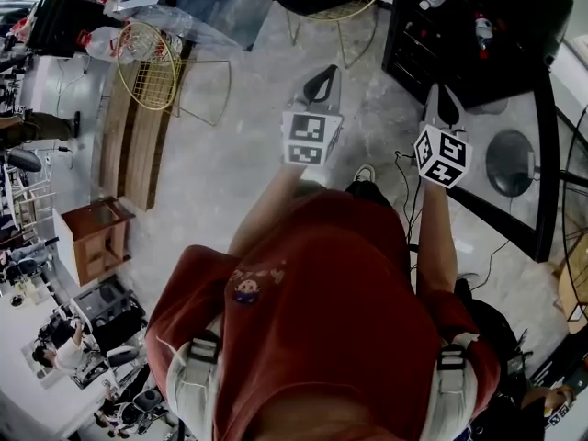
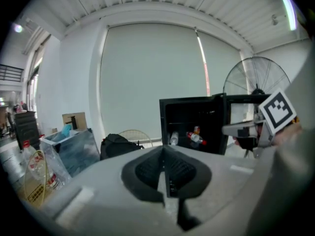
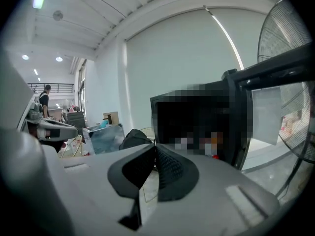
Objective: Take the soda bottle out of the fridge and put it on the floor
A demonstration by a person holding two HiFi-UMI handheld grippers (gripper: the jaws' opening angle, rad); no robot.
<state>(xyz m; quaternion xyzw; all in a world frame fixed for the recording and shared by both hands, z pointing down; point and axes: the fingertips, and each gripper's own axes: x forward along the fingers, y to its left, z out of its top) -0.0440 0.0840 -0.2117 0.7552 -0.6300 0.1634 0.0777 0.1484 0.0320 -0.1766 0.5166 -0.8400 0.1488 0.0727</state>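
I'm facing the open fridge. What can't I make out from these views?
- Right gripper view: a mosaic patch covers the inside of the fridge, so no bottle can be told apart there.
- Left gripper view: the bottles inside are too small and far off to tell which is soda.
- Head view: the picture's top edge cuts the fridge off, and its dark inside shows only two bottles.

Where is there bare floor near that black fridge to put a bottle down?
Bare floor lies between the wire chair, the fridge and the left gripper. It is crowded beside the fridge, around the fan base and the cables.
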